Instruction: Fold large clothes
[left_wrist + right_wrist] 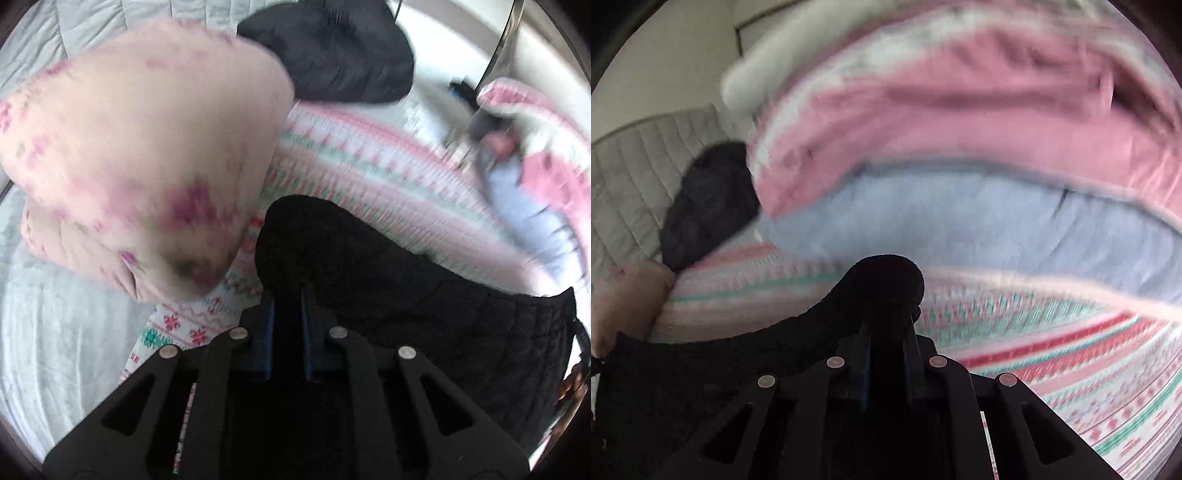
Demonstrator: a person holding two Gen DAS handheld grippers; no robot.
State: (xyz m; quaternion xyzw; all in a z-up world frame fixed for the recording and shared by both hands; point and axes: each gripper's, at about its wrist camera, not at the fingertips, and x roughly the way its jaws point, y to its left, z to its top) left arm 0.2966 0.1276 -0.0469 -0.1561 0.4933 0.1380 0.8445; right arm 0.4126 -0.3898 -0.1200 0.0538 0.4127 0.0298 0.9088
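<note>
Both tongs are locked onto the same black quilted garment (424, 295): the left gripper (287, 295) has its blue-lined fingers (268, 317) pressed close with a fold of the dark fabric bunched between them, and the right gripper (888, 325) pinches another hump of it, the cloth bulging over its tips. The garment stretches between the two, hanging just above a striped pink-and-green patterned blanket (369, 162) spread over the bed. Off to the left sits a pale pink floral pillow (140, 147), blurred, with a second dark bundle (332, 48) beyond it near the grey quilted cover (85, 22). On the right, pink fabric (942, 110) and light blue fabric (960, 221) lie heaped.
</note>
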